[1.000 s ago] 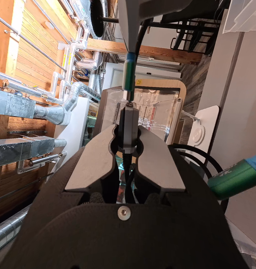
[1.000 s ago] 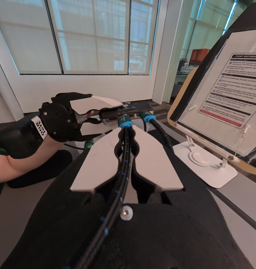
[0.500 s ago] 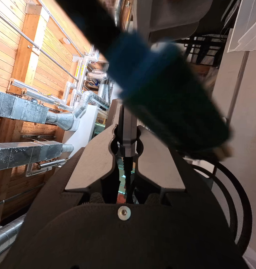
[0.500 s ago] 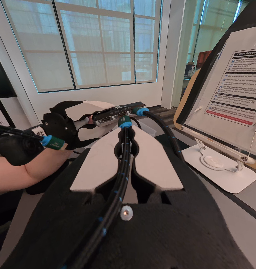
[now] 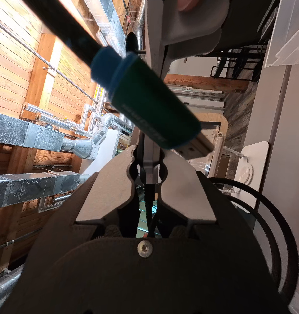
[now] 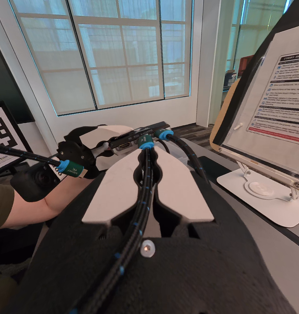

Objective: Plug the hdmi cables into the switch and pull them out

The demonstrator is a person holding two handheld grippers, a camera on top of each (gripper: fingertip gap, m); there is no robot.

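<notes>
My left gripper (image 5: 148,153) is shut on the edge of the HDMI switch (image 5: 149,169), a flat black and grey box held off the table. The right wrist view shows this gripper (image 6: 102,141) and the switch (image 6: 145,132) too. My right gripper (image 6: 146,153) is shut on a black braided HDMI cable (image 6: 145,178), right behind its green plug (image 6: 144,139), which sits at the middle port. A second green plug (image 6: 162,134) is in the right port. The left port (image 6: 125,146) is empty. A third plug (image 6: 72,169) hangs loose beside the left gripper, close before the left camera (image 5: 152,105).
A clear sign stand (image 6: 264,102) on a white base (image 6: 264,195) stands at the right on the grey table (image 6: 281,246). A black and white marker board (image 6: 0,134) stands at the left. A person's forearm (image 6: 43,203) reaches in from the left. Cable loops (image 5: 273,229) lie to the right.
Both grippers rose together with the switch and the gripped cable. The loose plug swung up from below the left gripper to hang in front of its camera. Both grasps stayed the same.
</notes>
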